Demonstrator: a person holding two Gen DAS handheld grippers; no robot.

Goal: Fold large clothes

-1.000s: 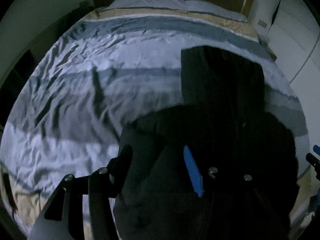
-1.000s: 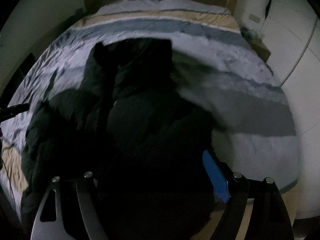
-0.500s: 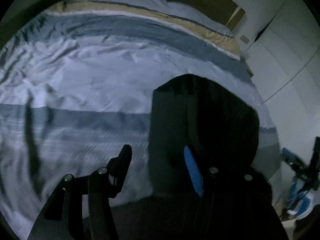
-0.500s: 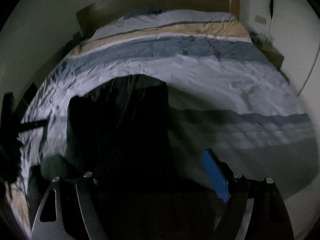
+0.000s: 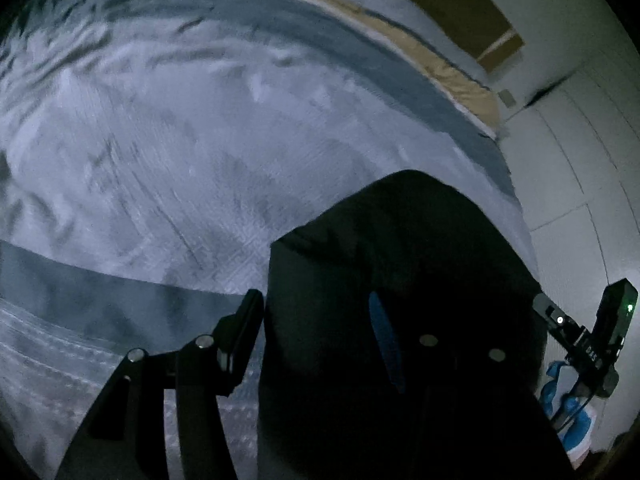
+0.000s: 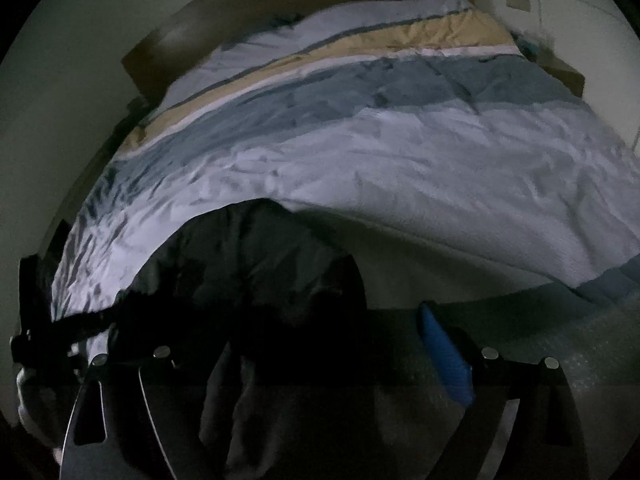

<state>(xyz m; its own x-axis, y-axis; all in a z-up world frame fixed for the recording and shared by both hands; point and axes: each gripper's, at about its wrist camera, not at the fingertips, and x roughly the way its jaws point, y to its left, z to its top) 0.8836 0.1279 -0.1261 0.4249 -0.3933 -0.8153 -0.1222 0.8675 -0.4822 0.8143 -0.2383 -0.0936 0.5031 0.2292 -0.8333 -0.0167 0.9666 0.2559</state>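
One dark garment (image 5: pixel 400 280) folded on striped bed (image 5: pixel 160 140).

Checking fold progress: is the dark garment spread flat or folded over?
Folded over: the dark garment forms a compact block with a straight left edge on the striped duvet; no sleeves show spread.

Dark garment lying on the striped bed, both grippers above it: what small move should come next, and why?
Probably lower both grippers to the black garment and pinch its near edge. The left gripper is open over it; the right gripper's jaws are opening, nothing visibly gripped.
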